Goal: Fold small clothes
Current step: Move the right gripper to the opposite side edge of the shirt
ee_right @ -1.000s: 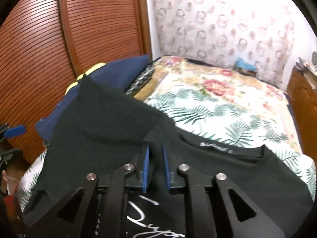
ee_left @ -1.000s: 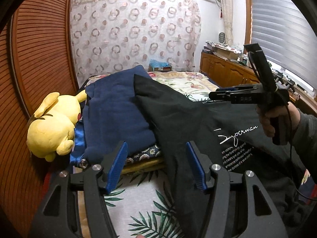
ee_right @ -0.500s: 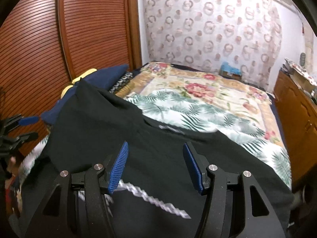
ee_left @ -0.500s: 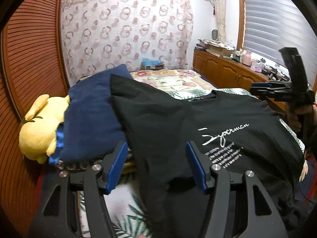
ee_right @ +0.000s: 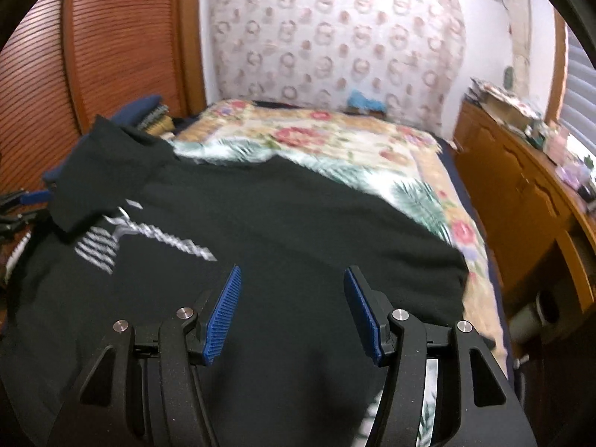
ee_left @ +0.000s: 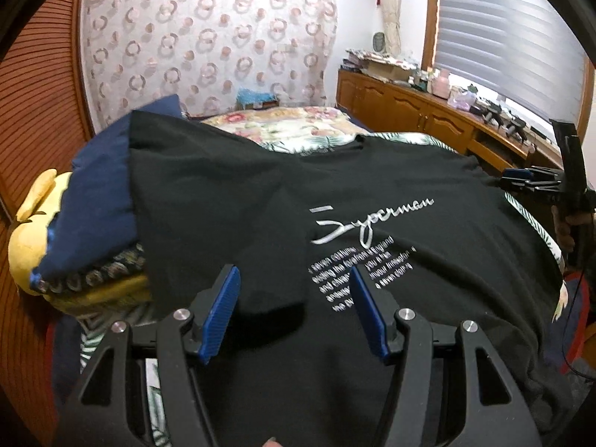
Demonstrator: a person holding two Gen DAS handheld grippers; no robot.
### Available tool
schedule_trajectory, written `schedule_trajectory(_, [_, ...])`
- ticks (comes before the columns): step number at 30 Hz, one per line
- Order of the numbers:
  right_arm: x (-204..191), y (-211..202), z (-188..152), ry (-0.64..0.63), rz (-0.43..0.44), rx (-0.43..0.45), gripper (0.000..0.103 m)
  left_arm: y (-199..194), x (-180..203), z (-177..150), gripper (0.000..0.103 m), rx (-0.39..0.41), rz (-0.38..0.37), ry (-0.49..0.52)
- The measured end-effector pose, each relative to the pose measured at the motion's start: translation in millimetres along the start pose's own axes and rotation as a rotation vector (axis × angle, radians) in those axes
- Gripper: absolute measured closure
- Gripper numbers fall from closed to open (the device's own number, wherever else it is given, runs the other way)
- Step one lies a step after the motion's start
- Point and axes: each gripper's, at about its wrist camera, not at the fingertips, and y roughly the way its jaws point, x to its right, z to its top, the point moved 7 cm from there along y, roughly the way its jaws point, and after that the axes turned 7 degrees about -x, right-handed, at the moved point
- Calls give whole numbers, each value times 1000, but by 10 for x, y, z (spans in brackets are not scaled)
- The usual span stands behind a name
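Observation:
A black T-shirt (ee_left: pixel 372 193) with white "Superman" lettering lies spread, print up, on the bed; it also shows in the right wrist view (ee_right: pixel 260 231). Its left sleeve (ee_left: pixel 178 171) lies over a navy pillow. My left gripper (ee_left: pixel 294 298) is open and empty, above the shirt's near left part. My right gripper (ee_right: pixel 292 309) is open and empty, above the shirt's right side; it also shows at the right edge of the left wrist view (ee_left: pixel 517 182).
A yellow plush toy (ee_left: pixel 29 223) and a navy pillow (ee_left: pixel 100 186) lie at the bed's left edge by the wooden slatted wall (ee_right: pixel 111 44). A floral and fern bedspread (ee_right: pixel 335 141) covers the bed. A wooden cabinet (ee_left: pixel 428 119) runs along the right.
My right gripper let go of the shirt, opened and pulled back to the right. The shirt dropped and now lies spread on the bed. My left gripper shifted right over the shirt.

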Motion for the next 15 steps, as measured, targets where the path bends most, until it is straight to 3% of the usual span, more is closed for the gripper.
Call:
schedule_trajectory(5, [414, -20, -320, 89, -32, -23, 44, 121, 156, -16, 43, -33, -7, 27])
schedule_trajectory(15, [1307, -130, -597, 265, -115, -42, 44, 475, 185, -78, 43, -153, 18, 40])
